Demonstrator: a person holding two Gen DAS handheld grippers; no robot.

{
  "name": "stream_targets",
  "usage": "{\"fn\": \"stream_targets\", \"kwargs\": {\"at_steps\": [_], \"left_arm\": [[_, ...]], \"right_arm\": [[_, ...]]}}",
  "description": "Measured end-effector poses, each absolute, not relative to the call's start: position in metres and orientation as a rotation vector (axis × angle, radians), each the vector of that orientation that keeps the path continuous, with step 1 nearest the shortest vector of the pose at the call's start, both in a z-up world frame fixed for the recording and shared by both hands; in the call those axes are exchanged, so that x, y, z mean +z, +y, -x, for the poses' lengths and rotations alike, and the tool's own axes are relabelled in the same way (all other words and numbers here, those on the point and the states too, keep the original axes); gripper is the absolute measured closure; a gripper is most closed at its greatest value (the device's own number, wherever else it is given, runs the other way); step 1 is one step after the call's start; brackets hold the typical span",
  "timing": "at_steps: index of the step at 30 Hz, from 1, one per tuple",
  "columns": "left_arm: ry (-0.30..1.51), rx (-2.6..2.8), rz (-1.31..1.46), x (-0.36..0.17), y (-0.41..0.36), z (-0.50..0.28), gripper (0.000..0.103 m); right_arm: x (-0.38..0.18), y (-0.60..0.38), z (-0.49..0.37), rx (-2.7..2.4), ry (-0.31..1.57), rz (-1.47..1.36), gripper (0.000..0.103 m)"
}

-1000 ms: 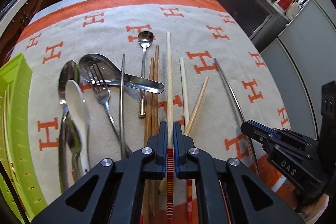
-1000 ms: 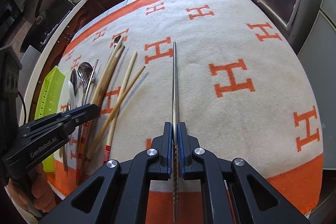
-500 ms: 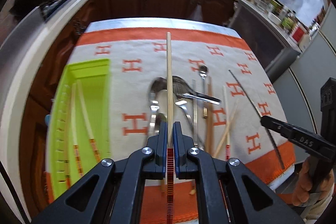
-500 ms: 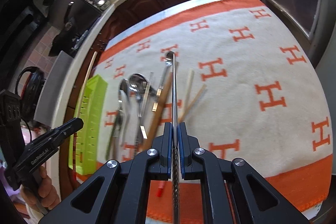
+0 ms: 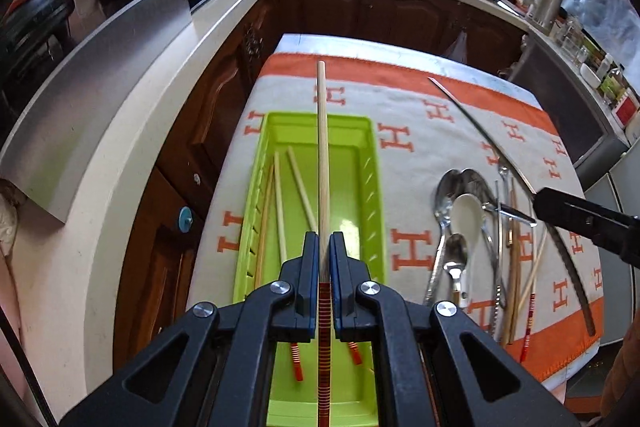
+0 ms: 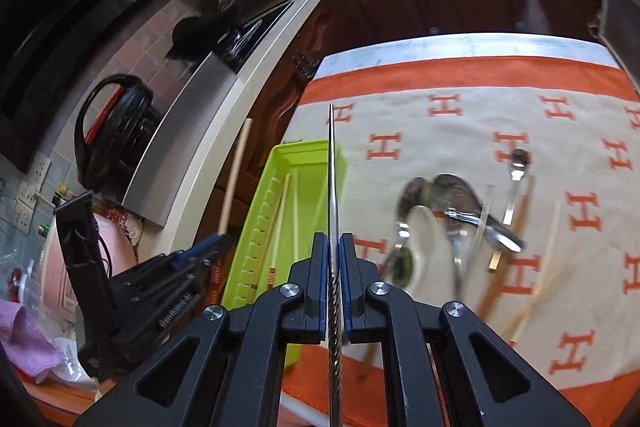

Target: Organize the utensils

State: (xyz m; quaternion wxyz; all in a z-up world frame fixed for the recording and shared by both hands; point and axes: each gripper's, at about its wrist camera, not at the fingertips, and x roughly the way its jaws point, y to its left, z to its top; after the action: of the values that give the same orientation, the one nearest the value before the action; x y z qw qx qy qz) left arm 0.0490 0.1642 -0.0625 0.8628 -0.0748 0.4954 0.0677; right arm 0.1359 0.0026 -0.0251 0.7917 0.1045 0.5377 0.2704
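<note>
**Both hands loaded over the green tray**

My left hand-held gripper (image 5: 324, 247) is clamped tight on a wooden chopstick (image 5: 322, 163), gripping it just above its red-and-gold banded end; the shaft runs straight ahead over the lime-green plastic tray (image 5: 370, 187). I can see three more wooden chopsticks (image 5: 280, 203) already lying inside that tray, toward its left wall, their banded ends nearest me.

My right hand-held gripper (image 6: 333, 251) is pinched shut on a metal chopstick (image 6: 333, 183), holding it at the twisted, ribbed section. From the right wrist view its tip reaches out over the right wall of the tray (image 6: 264, 211). In the left wrist view the same metal chopstick (image 5: 486, 143) arcs above the pile of loose cutlery.

That pile sits on the cream blanket with orange H marks (image 5: 408, 147) covering the desk, to the right of the tray and apart from it: several steel spoons (image 5: 446, 187), a white ceramic spoon (image 5: 468, 217), a steel fork that I cannot make out cleanly, and a few more wooden chopsticks (image 5: 516, 267). The right wrist view of the pile is blurred.
</note>
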Motion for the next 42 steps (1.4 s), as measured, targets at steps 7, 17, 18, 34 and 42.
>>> {"fn": "stream_targets", "kwargs": {"at_steps": [7, 17, 18, 34, 42], "left_arm": [[1.081, 0.152, 0.176, -0.087, 0.178, -0.05, 0.093], [1.067, 0.235, 0.186, -0.078, 0.204, -0.045, 0.08], [1.065, 0.241, 0.188, -0.077, 0.205, -0.045, 0.079], [1.081, 0.173, 0.196, -0.078, 0.177, -0.046, 0.078], [1.076, 0.088, 0.154, -0.068, 0.135, -0.051, 0.078]], "right_arm": [[-0.059, 0.08, -0.155, 0.583, 1.245, -0.191, 0.097], [-0.092, 0.105, -0.16, 0.603, 1.357, -0.203, 0.095], [-0.091, 0.102, -0.159, 0.601, 1.357, -0.202, 0.095], [-0.077, 0.028, -0.133, 0.559, 1.307, -0.109, 0.095], [-0.074, -0.045, -0.126, 0.499, 1.284, -0.131, 0.095]]}}
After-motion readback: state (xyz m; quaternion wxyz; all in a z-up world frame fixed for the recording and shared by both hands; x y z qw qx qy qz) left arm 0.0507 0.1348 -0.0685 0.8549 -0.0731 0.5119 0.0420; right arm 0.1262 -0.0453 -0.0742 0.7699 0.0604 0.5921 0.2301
